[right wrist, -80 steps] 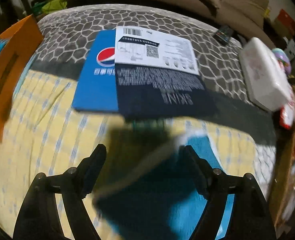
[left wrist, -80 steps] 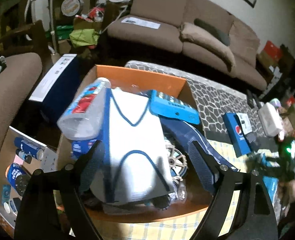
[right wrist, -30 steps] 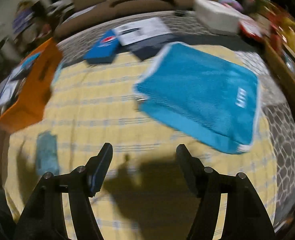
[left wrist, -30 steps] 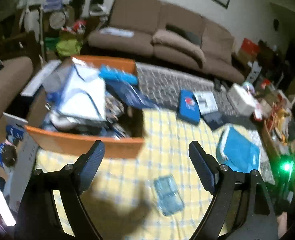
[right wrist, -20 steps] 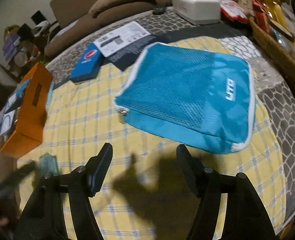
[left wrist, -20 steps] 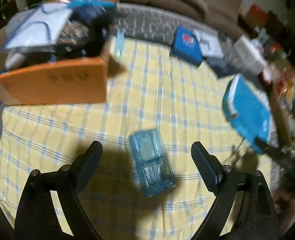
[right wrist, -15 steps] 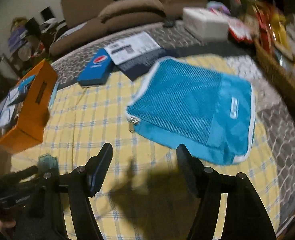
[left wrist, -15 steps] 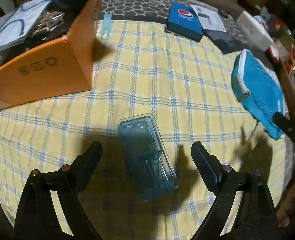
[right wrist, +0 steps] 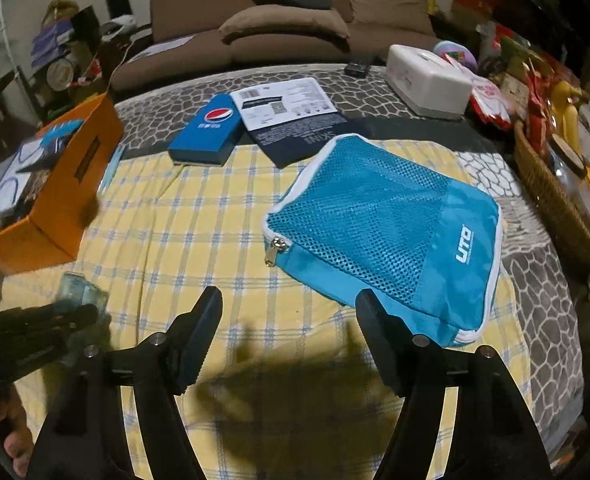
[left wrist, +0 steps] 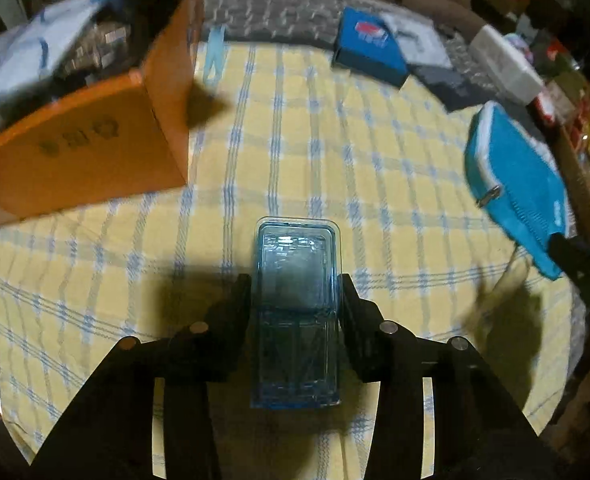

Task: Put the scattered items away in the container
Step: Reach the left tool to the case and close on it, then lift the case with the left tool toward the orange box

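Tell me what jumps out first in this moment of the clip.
The left gripper is closing around a clear blue case lying on the yellow checked cloth, its fingers at the case's sides. Off to its left stands the orange box, already crammed with items. In the right wrist view, a teal mesh pouch lies on the cloth just beyond the open, empty right gripper.

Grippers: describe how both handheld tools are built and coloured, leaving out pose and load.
Both are matte black. The left gripper has two angular linkage arms with round silver pins at the joints. The right gripper matches, its flat fingers showing ribbed, toothed inner pads. No cables, markings or sleeves are visible.
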Motion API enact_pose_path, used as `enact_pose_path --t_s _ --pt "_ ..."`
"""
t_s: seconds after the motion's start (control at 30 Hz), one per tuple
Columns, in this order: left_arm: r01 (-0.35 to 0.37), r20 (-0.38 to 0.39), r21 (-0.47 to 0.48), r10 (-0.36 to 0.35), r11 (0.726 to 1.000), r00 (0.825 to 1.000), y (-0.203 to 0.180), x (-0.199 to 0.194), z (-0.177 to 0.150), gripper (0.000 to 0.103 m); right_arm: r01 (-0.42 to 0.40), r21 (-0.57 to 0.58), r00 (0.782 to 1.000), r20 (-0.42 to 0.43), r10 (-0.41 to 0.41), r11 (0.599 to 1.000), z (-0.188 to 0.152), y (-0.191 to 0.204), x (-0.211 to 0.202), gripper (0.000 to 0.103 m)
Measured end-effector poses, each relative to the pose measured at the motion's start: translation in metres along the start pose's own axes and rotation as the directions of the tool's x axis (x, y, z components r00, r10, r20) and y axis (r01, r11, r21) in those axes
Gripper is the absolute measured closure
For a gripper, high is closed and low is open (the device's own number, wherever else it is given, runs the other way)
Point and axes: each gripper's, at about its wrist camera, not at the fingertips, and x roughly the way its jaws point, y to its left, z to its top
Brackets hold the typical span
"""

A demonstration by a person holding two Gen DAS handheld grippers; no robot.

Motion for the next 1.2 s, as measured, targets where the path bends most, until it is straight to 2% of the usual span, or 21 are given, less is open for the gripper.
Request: enact_pose_path --t_s 0.13,0.27,0.33,0.43,0.67,0.9,1.07,1.2 --pt "-0.003 0.107 0.066 -0.004 0.998 0.994 -0.011 -0.034 0.004 0.064 -0.007 0.05 1.0 0.007 0.007 0.999 0.001 -0.009 -0.002 0.032" --pt "-0.039 0.239 0.122 0.009 0.992 0.971 -0.015 -0.065 0.008 0.064 -0.006 0.08 1.0 0.01 0.005 0.997 0.002 -0.015 -0.001 0.032" --pt "-0.091 0.32 0.144 0.041 0.985 0.946 -0.017 -0.077 0.012 0.064 -0.006 0.089 1.0 0.005 0.005 0.996 0.001 -0.017 0.0 0.032" --pt "-0.169 0.436 0.169 0.08 0.971 0.896 -0.018 -0.094 0.014 0.064 -0.009 0.109 1.0 0.002 0.009 0.994 0.001 -0.02 0.001 0.032" --pt "-0.114 0.461 0.115 0.049 0.987 0.886 0.003 -0.112 0.034 0.064 0.017 0.099 0.997 0.068 -0.023 0.995 -0.002 -0.02 -0.018 0.032" --pt "-0.056 0.511 0.017 0.039 0.998 0.859 0.047 -0.145 0.045 0.064 0.0 0.133 0.996 0.092 -0.012 0.991 -0.004 -0.025 -0.029 0.032" --pt "0.022 0.5 -0.029 -0.004 0.999 0.866 0.078 -0.157 0.05 0.064 -0.023 0.152 0.996 0.085 0.011 0.988 0.0 -0.027 -0.041 0.03" --pt "0.071 0.506 -0.048 -0.037 0.996 0.862 0.094 -0.167 0.052 0.064 -0.054 0.171 0.992 0.118 0.034 0.984 0.006 -0.025 -0.062 0.024"
